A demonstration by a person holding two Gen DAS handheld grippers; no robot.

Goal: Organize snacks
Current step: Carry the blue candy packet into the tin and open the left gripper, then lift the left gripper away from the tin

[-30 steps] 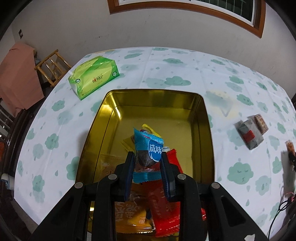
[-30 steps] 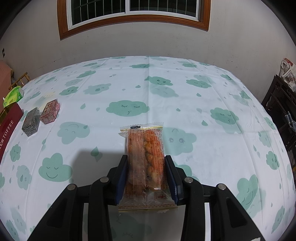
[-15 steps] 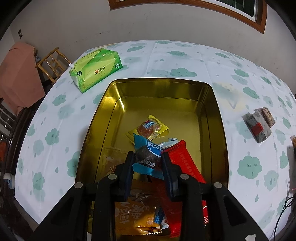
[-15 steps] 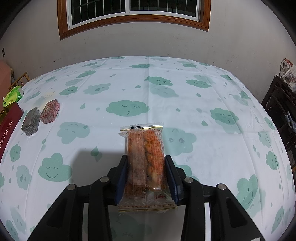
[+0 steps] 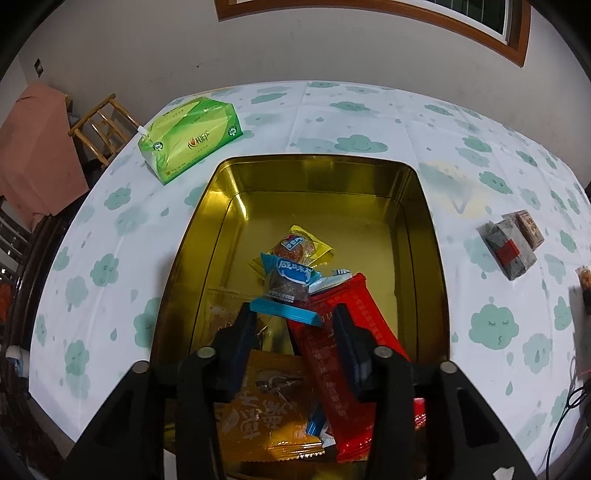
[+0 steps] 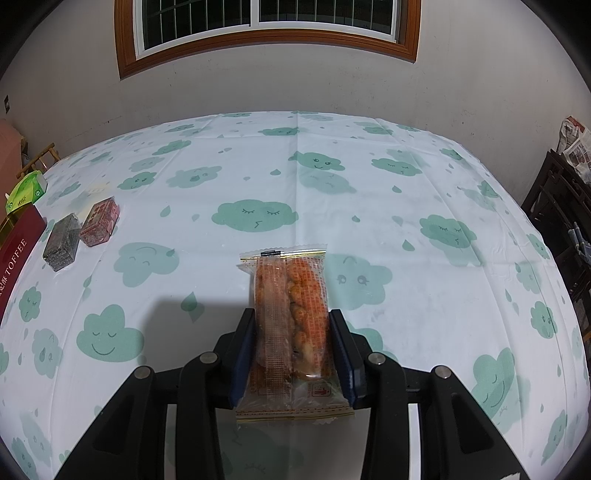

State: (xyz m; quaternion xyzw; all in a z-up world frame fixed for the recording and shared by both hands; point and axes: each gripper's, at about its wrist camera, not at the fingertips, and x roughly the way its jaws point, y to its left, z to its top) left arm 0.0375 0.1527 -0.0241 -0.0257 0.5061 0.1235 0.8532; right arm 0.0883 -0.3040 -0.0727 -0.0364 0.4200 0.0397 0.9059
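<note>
While left gripper just opened, right gripper clamps twist-snack packet lengthwise

I am counting one gold tin on my left side, holding at least six wrapped snacks: one blue-wrapped snack, one yellow-wrapped snack, one red packet, one orange packet, and two pale blue-and-white wrappers, mostly hidden. I am counting one green tissue pack and two small wrapped blocks lying together on the one cloud-print tablecloth. I am counting one clear packet of orange twists and one window.
</note>
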